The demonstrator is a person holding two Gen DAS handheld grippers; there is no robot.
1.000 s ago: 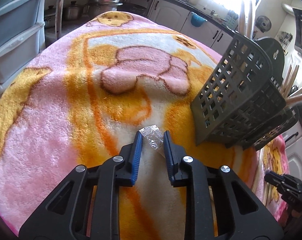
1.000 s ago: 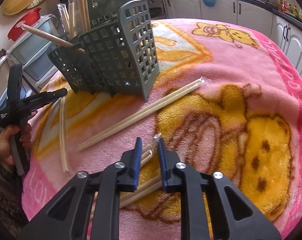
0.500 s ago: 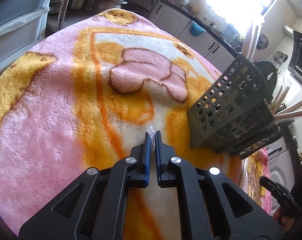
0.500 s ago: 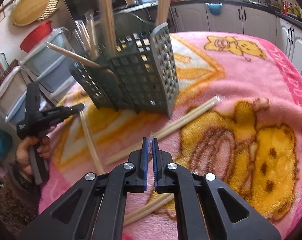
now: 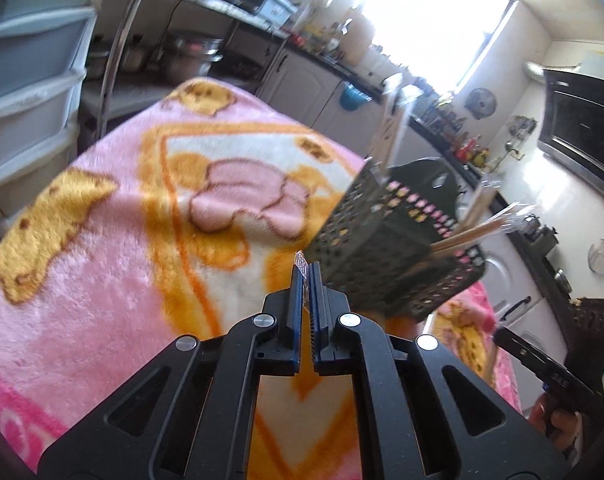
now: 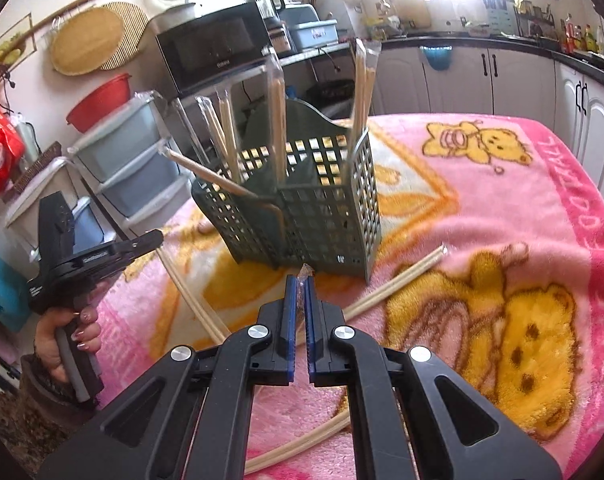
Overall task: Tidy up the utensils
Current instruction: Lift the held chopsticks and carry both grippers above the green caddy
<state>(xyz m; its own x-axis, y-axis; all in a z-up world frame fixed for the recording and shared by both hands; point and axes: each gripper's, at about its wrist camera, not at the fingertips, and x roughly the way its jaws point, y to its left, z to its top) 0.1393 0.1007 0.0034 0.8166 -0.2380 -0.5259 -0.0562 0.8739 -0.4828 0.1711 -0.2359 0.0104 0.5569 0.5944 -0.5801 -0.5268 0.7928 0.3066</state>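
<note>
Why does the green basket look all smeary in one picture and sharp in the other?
In the left wrist view, the dark green plastic lattice basket is smeared with motion blur, and the window behind it glares white. In the right wrist view the same basket looks crisp and evenly lit; only the fisheye lens bends the room's edges.

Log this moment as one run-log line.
left gripper: shut on wrapper | right gripper: shut on wrapped chopsticks | basket: upright on blanket
</note>
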